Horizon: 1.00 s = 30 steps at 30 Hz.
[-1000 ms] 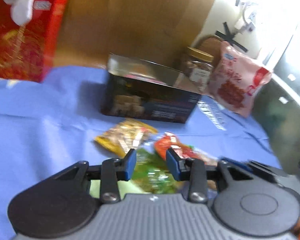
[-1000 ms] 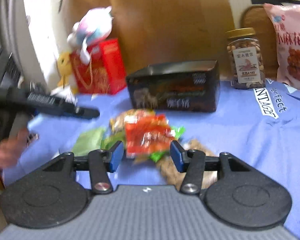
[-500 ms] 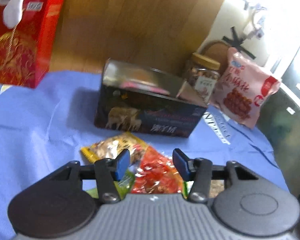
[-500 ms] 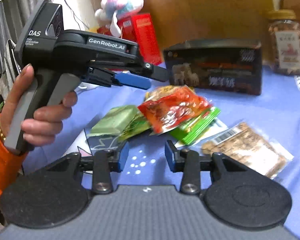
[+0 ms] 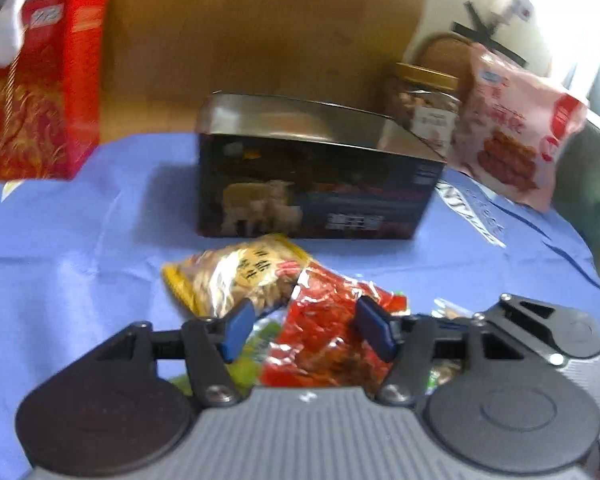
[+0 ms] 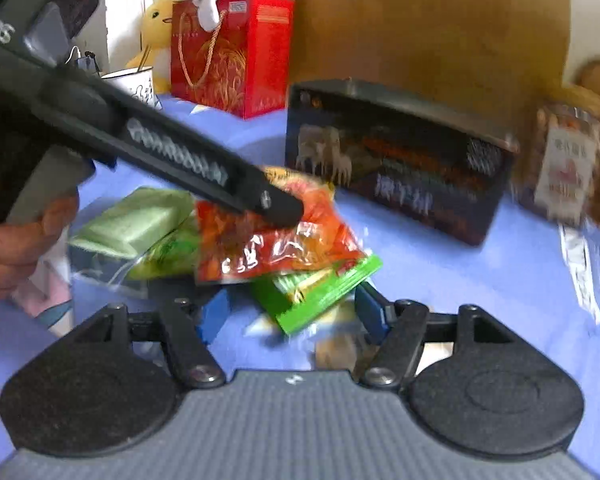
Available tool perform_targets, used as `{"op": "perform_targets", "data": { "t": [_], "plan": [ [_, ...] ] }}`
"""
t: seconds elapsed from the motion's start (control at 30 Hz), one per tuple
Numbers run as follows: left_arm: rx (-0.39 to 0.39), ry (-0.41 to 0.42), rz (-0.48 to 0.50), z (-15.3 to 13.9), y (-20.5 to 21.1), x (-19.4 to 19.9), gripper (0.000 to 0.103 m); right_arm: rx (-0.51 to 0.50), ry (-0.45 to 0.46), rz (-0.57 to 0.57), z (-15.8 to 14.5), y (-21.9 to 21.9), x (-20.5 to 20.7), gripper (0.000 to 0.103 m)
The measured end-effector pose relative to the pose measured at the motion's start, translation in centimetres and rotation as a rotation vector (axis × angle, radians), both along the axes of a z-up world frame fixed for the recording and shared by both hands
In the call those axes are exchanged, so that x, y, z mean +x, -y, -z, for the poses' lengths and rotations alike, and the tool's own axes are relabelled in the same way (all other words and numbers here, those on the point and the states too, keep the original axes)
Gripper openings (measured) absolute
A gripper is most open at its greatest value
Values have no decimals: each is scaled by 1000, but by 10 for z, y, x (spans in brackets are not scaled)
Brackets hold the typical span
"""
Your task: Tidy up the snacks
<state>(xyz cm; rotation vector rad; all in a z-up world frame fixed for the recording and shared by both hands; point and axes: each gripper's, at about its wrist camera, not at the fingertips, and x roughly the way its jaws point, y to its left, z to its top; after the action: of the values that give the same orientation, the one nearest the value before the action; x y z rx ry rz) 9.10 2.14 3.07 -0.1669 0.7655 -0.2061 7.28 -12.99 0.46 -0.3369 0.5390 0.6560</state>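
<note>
Black two-finger left gripper with blue fingertip pads, silver screws, and ribbed grey body; right gripper identical; bare-skinned hand.

Red snack packet: glossy crinkled foil-plastic, strong glare; yellow packet same shiny film, partly clear; green packet glossy plastic; dark box looks like tin, printed sides, semi-gloss metal rim; tablecloth matt blue cloth, creased; red gift bag glossy paper, cord handle; jar clear plastic, gold lid; left gripper matt black plastic, ribbed grey body; backdrop smooth wood.
</note>
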Motion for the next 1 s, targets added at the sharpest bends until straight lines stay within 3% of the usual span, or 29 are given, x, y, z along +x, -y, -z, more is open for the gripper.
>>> {"op": "perform_targets", "data": {
  "t": [0.07, 0.1, 0.13, 0.27, 0.37, 0.47, 0.53, 0.67, 0.77, 0.83, 0.87, 0.93, 0.97, 1.0],
  "plan": [
    [30, -8, -69, -2, -7, 4, 56, 22, -16, 25, -3, 6, 5, 54],
    [48, -5, -90, -1, -9, 4, 56, 26, -15, 52, -4, 10, 6, 35],
    [47, -6, -104, 0, -12, 4, 56, 15, 2, 106, -6, 17, 5, 3],
    [5, -28, -102, 1, -18, 1, 53, 56, -18, 211, -14, 49, 2, 4],
    [-41, 13, -146, -10, -25, -8, 53, 70, -9, 213, -21, 59, -3, 10],
    [-108, 42, -110, -24, -23, -15, 53, 73, 18, 216, -25, 62, -11, 13],
    [-130, 40, -32, -31, -10, -16, 53, 108, 16, 231, -27, 68, -13, 31],
    [-145, -25, 75, -23, 23, -3, 55, 232, -55, 259, -27, 75, 6, 36],
    [-83, -85, 74, -6, 44, 13, 57, 268, -110, 274, -20, 75, 20, 36],
    [-93, -127, 76, 9, 49, 20, 57, 286, -158, 259, -12, 73, 27, 34],
    [-83, -91, 73, 10, 53, 18, 57, 315, -167, 257, -9, 75, 29, 33],
    [-97, -88, 79, 9, 55, 17, 51, 379, -217, 237, -6, 82, 32, 17],
    [-115, -97, 90, 9, 54, 18, 45, 406, -233, 248, -6, 86, 32, 14],
    [-120, -99, 91, 8, 53, 19, 43, 430, -249, 253, -5, 90, 32, 2]
  ]
}}
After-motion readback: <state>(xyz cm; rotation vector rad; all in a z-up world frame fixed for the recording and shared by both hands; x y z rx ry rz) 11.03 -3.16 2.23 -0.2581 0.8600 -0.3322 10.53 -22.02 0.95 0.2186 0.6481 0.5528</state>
